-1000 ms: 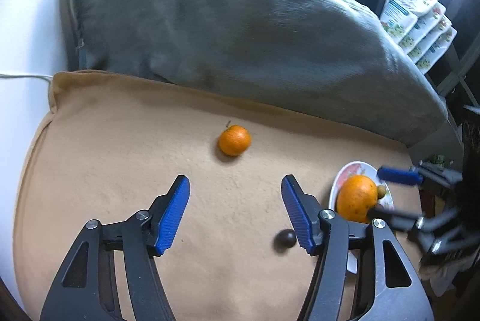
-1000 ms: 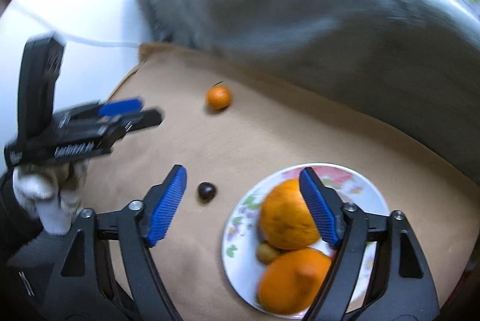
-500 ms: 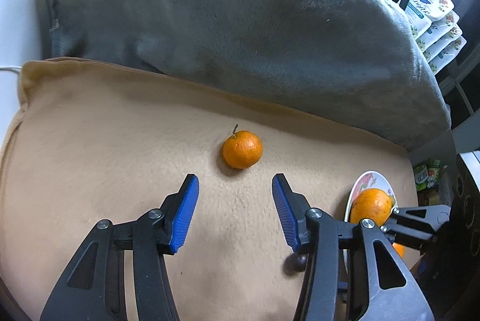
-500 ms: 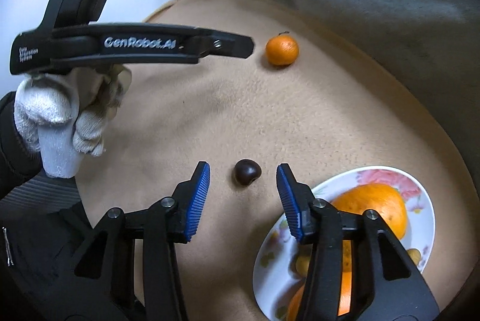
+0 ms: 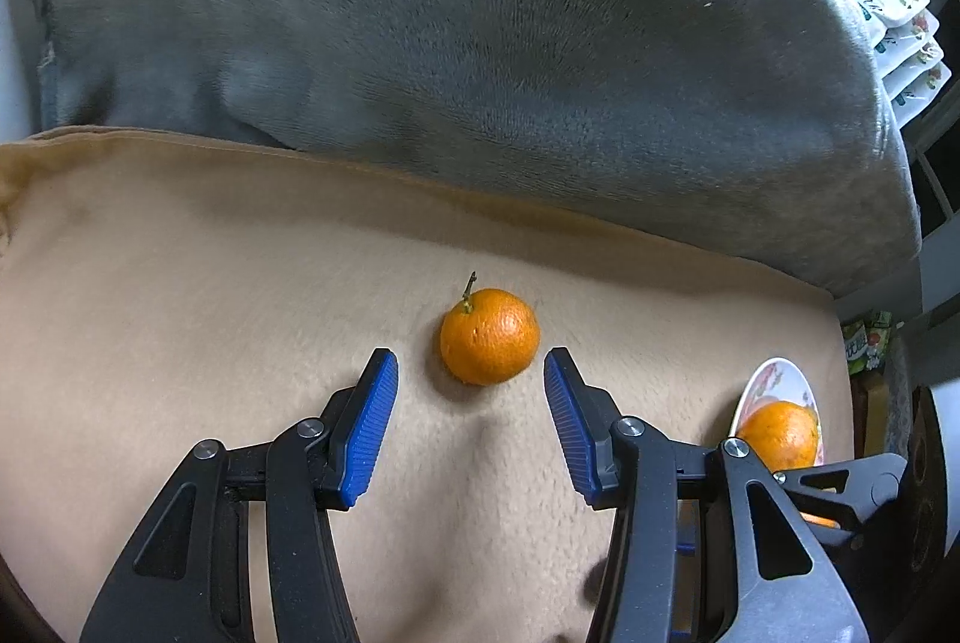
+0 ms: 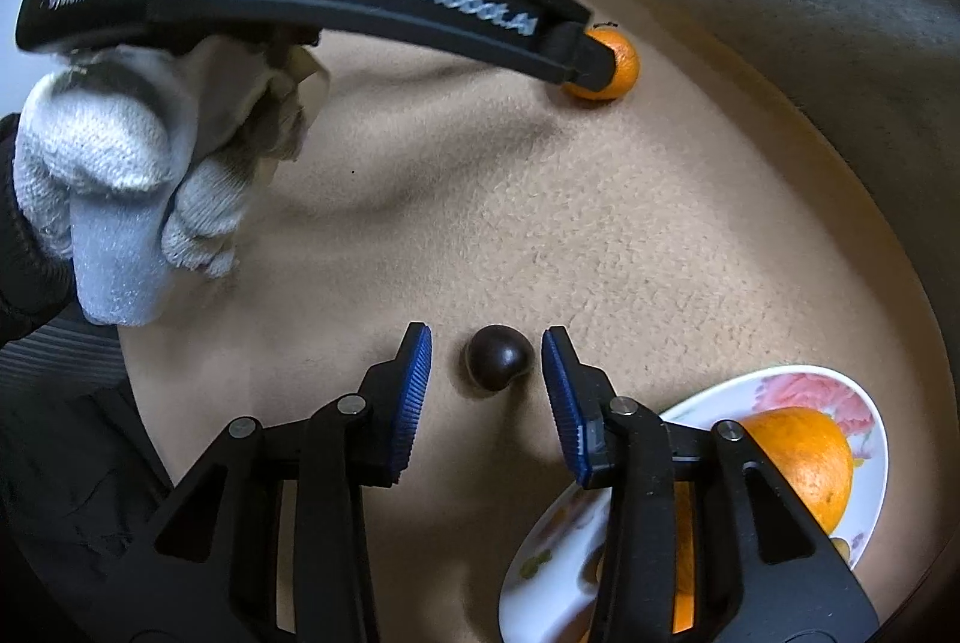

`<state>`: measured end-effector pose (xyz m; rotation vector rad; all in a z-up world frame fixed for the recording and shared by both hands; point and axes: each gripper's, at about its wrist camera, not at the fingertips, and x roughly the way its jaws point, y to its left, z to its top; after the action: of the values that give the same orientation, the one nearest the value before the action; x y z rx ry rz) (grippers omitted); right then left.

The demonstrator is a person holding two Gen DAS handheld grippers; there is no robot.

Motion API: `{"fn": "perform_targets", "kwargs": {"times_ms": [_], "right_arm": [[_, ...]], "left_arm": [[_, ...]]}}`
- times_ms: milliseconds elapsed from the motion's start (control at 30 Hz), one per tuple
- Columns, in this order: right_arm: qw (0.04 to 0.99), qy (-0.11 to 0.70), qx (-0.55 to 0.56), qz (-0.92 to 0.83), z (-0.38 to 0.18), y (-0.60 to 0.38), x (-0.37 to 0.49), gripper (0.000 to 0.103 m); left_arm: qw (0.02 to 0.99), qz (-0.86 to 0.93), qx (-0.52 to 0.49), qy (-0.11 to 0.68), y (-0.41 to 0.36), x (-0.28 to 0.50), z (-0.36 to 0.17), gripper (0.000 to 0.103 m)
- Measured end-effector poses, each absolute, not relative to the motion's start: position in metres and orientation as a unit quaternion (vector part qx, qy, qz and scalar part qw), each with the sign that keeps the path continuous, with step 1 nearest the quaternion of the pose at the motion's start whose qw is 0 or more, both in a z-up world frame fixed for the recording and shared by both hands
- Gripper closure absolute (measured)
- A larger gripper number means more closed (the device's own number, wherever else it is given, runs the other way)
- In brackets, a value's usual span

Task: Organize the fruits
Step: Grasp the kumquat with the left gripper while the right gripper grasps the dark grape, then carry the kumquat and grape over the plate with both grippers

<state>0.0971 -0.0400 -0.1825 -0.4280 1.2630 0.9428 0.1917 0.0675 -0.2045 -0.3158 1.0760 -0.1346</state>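
A small mandarin (image 5: 489,337) with a short stem lies on the tan cloth (image 5: 180,283). My left gripper (image 5: 469,358) is open, its blue pads on either side of the fruit's near half with a gap on both sides. A dark brown chestnut-like fruit (image 6: 495,358) lies between the blue pads of my right gripper (image 6: 486,334). Those jaws are closing, and a thin gap still shows on each side. The flowered plate (image 6: 798,385) to the right holds large oranges (image 6: 810,463). The mandarin (image 6: 621,63) also shows in the right wrist view, at the tip of the left tool.
A thick grey blanket (image 5: 480,42) is heaped behind the tan cloth. A white-gloved hand (image 6: 120,163) holds the left tool at the left of the right wrist view. The plate (image 5: 774,373) sits at the cloth's right edge. Stacked printed packets (image 5: 900,12) stand at far right.
Both grippers have come down and forward onto their fruits. Both pairs of jaws have narrowed, the left around the mandarin, the right around the dark fruit.
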Motion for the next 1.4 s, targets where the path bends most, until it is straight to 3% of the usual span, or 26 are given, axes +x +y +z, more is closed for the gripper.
{"fn": "perform_targets", "kwargs": {"times_ms": [333, 433, 533, 1400], "right_arm": [[0.676, 0.572, -0.199, 0.42, -0.188, -0.035, 0.099, 0.071], [0.675, 0.574, -0.2, 0.418, -0.19, -0.034, 0.099, 0.073], [0.675, 0.575, -0.2, 0.417, -0.191, -0.034, 0.099, 0.076], [0.714, 0.547, -0.136, 0.415, -0.151, -0.07, 0.092, 0.078]], "left_arm": [[0.84, -0.072, -0.154, 0.515, 0.077, 0.194, -0.215, 0.055], [0.839, -0.072, -0.153, 0.517, 0.081, 0.195, -0.22, 0.063], [0.839, -0.072, -0.153, 0.517, 0.084, 0.195, -0.22, 0.065], [0.854, -0.071, -0.14, 0.495, 0.068, 0.161, -0.182, 0.068]]}}
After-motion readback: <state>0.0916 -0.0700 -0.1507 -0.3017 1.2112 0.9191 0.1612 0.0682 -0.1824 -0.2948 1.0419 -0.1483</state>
